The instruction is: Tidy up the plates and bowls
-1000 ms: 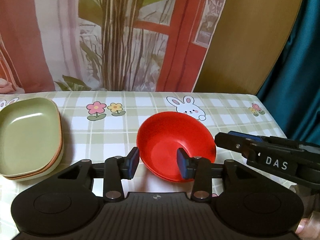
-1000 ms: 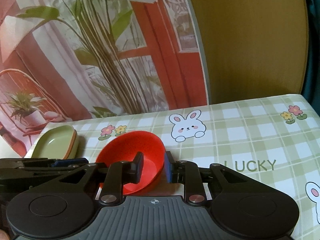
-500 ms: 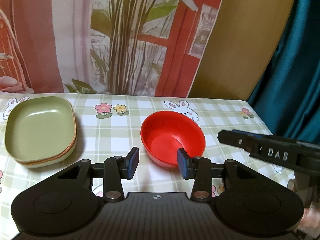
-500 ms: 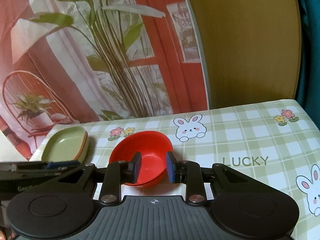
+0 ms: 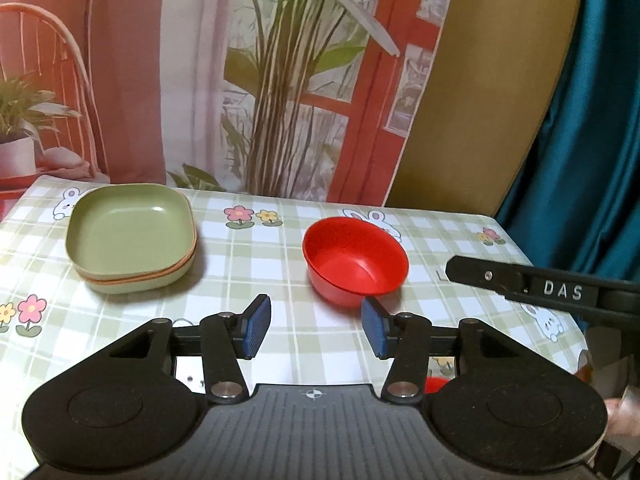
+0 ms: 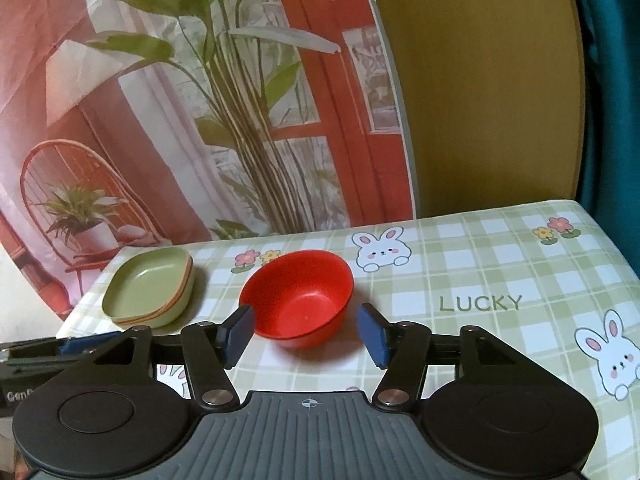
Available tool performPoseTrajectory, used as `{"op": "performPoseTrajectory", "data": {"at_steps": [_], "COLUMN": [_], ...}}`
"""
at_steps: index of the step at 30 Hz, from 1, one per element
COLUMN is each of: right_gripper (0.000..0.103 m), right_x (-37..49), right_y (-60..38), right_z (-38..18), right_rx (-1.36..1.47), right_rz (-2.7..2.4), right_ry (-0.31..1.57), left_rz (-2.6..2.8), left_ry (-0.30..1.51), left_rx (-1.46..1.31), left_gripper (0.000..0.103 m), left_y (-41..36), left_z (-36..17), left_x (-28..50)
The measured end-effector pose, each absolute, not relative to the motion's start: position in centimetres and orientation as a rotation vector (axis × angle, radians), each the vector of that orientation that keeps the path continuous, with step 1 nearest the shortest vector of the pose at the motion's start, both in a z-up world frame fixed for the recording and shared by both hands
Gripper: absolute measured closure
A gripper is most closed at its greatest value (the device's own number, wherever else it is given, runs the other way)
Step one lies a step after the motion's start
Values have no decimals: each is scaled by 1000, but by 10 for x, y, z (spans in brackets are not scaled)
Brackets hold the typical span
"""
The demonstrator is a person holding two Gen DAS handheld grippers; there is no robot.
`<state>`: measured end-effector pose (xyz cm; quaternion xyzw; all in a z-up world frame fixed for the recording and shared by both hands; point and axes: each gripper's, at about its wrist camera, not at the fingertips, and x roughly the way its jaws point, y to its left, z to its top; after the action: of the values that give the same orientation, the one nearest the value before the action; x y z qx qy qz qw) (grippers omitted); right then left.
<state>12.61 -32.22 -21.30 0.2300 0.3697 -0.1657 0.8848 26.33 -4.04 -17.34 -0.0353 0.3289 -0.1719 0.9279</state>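
A red bowl point(image 5: 356, 260) point(image 6: 298, 300) stands upright on the checked tablecloth near the table's middle. To its left, several green square plates point(image 5: 132, 236) point(image 6: 150, 288) lie stacked with an orange rim showing between them. My left gripper point(image 5: 315, 328) hovers short of the bowl; its jaws are opening with nothing between them. My right gripper point(image 6: 306, 332) sits just in front of the bowl, jaws opening. Its blue pads point(image 6: 240, 332) stand clear of the bowl's sides. Each gripper shows at the edge of the other's view.
The tablecloth point(image 6: 480, 272) carries rabbits, flowers and the word LUCKY, with bare cloth to the right of the bowl. A printed backdrop hangs behind the table, with a teal curtain point(image 5: 580, 140) at the right. A person's hand point(image 5: 620, 420) shows at the lower right.
Both grippers have drawn back and up from the red bowl. The right jaws, earlier shut on its rim, have spread wide and let it go. The left jaws widened a little.
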Motion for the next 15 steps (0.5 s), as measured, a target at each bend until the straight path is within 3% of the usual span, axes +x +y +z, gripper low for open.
{"op": "performPoseTrajectory", "data": {"at_steps": [2,4,15], "right_gripper": [34,29,25], "right_x": [120,114,89], "right_y": [-320,-316,-300], "right_z": [-212,-210,-210], "right_rx": [496,501,493], "right_rz": [-328,-321,-320], "right_ry": [764,757,783], "left_rz": [-359,-362,-390], "left_ry": [671,670,672], "left_rx": [-68,-65,-92], "left_gripper": [50,50,50], "left_y": [-41,-40,-35], "left_z": [-174,-176,-185], "left_x": [256,250,226]}}
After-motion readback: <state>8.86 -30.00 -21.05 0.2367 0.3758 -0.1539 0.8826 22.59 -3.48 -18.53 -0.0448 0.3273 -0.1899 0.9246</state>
